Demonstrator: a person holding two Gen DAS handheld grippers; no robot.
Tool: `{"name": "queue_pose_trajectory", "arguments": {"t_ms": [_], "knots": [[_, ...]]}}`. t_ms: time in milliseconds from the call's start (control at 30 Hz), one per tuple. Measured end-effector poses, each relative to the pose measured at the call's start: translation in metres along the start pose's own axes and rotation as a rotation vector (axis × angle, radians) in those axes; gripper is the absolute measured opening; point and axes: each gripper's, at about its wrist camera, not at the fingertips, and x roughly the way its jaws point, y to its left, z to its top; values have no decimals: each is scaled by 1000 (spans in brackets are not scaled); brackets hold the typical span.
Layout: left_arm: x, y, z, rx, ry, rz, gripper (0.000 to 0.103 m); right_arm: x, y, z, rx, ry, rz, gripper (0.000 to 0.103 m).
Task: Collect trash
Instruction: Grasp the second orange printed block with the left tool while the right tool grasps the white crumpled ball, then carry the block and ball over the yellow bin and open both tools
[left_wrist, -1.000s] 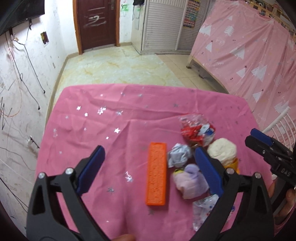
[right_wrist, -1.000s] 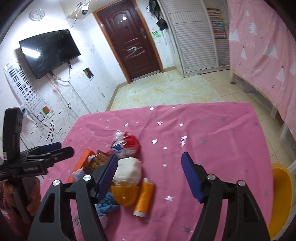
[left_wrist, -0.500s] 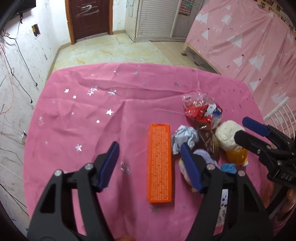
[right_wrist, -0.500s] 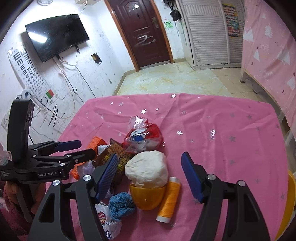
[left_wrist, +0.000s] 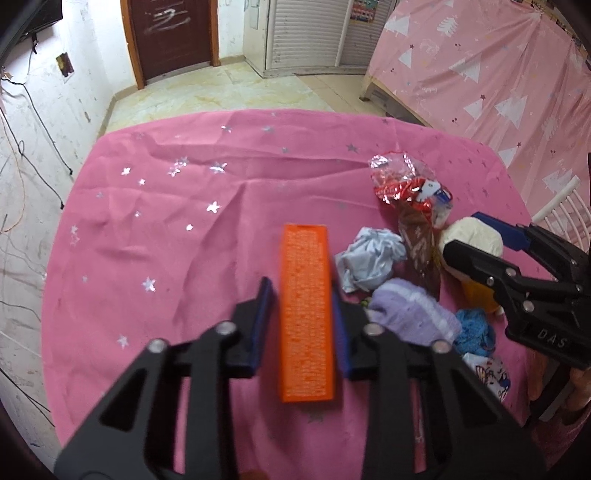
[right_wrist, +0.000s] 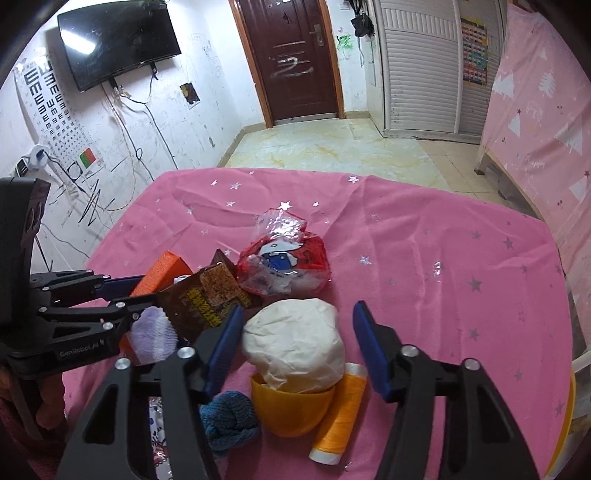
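My left gripper (left_wrist: 301, 317) has its blue pads close on both long sides of an orange box (left_wrist: 306, 310) on the pink tablecloth (left_wrist: 166, 229); I cannot tell whether they grip it. My right gripper (right_wrist: 295, 350) is open around a white lump (right_wrist: 295, 345) sitting in a yellow cup (right_wrist: 290, 408). Trash lies between them: a red and clear wrapper (right_wrist: 284, 258), a brown snack packet (right_wrist: 207, 295), crumpled pale paper (left_wrist: 371, 262), a lilac cloth (left_wrist: 410, 314), and a blue knit ball (right_wrist: 229, 419).
An orange thread spool (right_wrist: 341, 410) lies beside the cup. A printed wrapper (left_wrist: 487, 376) lies at the table's near right edge. A yellow chair (right_wrist: 567, 417) stands at the right. A pink-draped bed (left_wrist: 498, 81) stands beyond the table.
My left gripper has moved over the orange box and narrowed its jaws around it. My right gripper has moved forward around the white lump.
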Motion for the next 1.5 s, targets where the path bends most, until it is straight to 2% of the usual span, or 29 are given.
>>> {"name": "queue_pose_trajectory", "arguments": {"t_ms": [200,433,700,1500], "knots": [[-5,3,-2,-13,-14,7,24,-3,4,1,-3,-32,-8,46],[-29,11,9,-31,-71,26,24,-22,2,7,-10,-78,-2,46],[-51,0,17,-17,-118,33,24,-43,-8,8,6,-123,-4,46],[-60,-105,31,150,-131,11,24,-108,-87,-25,136,-231,-45,46]]}}
